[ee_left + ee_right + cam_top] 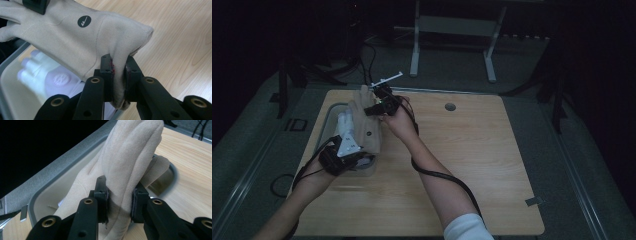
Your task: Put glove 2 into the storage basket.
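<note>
Beige glove (pixel 364 122) stretched between 2 grippers above grey bin (pixel 328 116): left gripper (pixel 119 75) pinching cuff, right gripper (pixel 120 200) clamped on fingers. Risk: soft fabric sliding free, dropping onto white glove (pixel 47 75) below.

No words or numbers can be read. The one sign is a round dark badge (pixel 84 21) with a pale tick-like mark, on the back of the beige glove (pixel 75 42). The high view shows it as a dark dot.
</note>
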Motion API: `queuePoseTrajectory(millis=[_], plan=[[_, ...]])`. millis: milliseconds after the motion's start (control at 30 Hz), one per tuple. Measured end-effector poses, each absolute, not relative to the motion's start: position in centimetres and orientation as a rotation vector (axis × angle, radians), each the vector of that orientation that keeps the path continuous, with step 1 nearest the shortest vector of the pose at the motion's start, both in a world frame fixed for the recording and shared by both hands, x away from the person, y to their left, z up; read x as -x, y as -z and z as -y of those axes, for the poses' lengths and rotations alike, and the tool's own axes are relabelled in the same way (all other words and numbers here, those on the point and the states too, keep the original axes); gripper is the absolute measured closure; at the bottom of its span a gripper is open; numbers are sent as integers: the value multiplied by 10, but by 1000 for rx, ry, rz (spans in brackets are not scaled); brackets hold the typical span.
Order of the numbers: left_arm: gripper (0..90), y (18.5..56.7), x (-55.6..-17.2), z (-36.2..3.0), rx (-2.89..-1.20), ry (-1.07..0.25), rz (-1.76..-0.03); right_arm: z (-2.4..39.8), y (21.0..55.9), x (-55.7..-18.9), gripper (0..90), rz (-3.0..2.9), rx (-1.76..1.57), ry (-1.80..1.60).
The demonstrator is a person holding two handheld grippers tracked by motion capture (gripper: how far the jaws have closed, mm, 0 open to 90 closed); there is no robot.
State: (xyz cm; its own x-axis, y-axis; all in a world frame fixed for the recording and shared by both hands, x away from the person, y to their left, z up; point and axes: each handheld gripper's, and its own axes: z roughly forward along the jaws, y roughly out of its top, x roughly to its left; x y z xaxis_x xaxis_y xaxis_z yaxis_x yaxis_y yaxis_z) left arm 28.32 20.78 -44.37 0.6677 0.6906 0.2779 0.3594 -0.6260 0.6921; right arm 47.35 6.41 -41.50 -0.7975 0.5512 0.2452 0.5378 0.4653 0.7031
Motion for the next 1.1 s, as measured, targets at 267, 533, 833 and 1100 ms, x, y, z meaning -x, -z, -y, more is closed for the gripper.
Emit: queuePoseTrajectory(millis=[267,533,833,1100], plan=[[808,449,-278,-237,-2266,-709,-870,-100,419,-473,723,-2722,-926,-1262],[808,461,-286,-245,-2271,-684,-927,-120,435,-482,722,-2760,-930,-1232],[798,485,-296,-247,-2310,-597,-970,-127,474,-488,696,-2798,-973,-1092],[588,478,-297,-251,-2271,-553,-999,-118,464,-486,482,-2798,-929,-1086]])
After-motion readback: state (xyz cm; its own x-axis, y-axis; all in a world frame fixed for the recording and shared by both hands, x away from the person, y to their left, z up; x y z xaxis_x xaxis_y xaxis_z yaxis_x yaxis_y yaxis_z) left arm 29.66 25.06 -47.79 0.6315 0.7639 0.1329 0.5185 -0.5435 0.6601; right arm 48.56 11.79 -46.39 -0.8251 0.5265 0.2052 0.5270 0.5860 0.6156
